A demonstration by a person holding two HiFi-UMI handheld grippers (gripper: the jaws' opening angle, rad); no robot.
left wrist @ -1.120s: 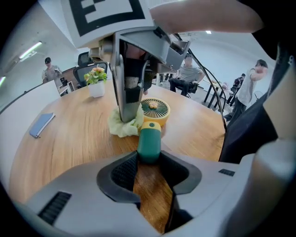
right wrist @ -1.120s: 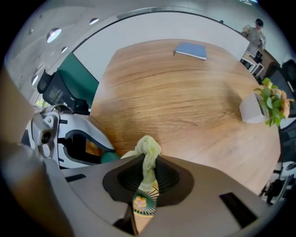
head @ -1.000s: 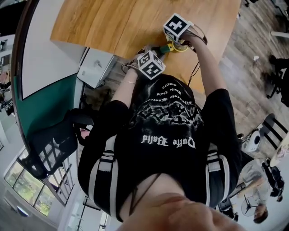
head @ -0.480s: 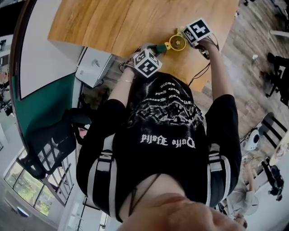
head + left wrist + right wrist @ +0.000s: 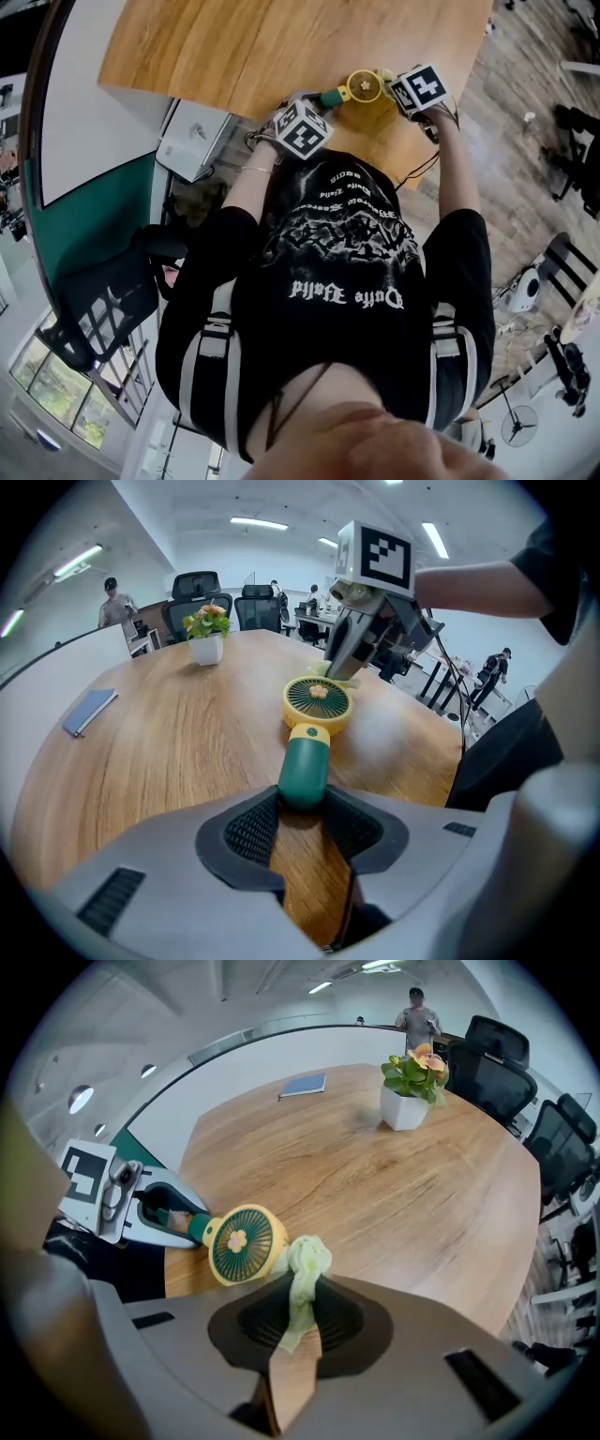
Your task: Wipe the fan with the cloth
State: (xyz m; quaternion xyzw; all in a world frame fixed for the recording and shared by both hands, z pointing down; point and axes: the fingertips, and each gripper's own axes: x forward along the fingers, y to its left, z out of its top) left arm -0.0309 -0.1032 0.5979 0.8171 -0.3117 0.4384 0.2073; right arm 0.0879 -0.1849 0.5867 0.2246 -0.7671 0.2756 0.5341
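The fan (image 5: 242,1243) is a little handheld one, with a yellow head, a dark green grille with a flower in the middle, and a stubby green handle. It's at the edge of the worktop (image 5: 375,1194) nearest the person, grille facing up. I can't tell if the head actually rests on the wood or sits a hair above it.

The left claw (image 5: 302,808) is clamped on the end of the handle, with both ribbed pads against it, so the jaws stand about half open around that green stub. The right claw (image 5: 298,1312) is pinched narrow on a pale green cloth (image 5: 302,1279). The cloth sticks out past the tips in a bunched wad, and that wad sits right at the rim of the fan's head on the side away from the handle — it looks like it's touching.

In the head view both claws are close together over that near edge, marker cubes up, with the person's black T-shirt (image 5: 347,281) filling most of the picture.

Farther out on the round wooden worktop there's a white pot with a flowering plant (image 5: 411,1087), and a blue notebook (image 5: 303,1085) well apart from it by the far edge. Past that are black office chairs (image 5: 497,1054) and a person standing (image 5: 417,1016) at the back of the room.
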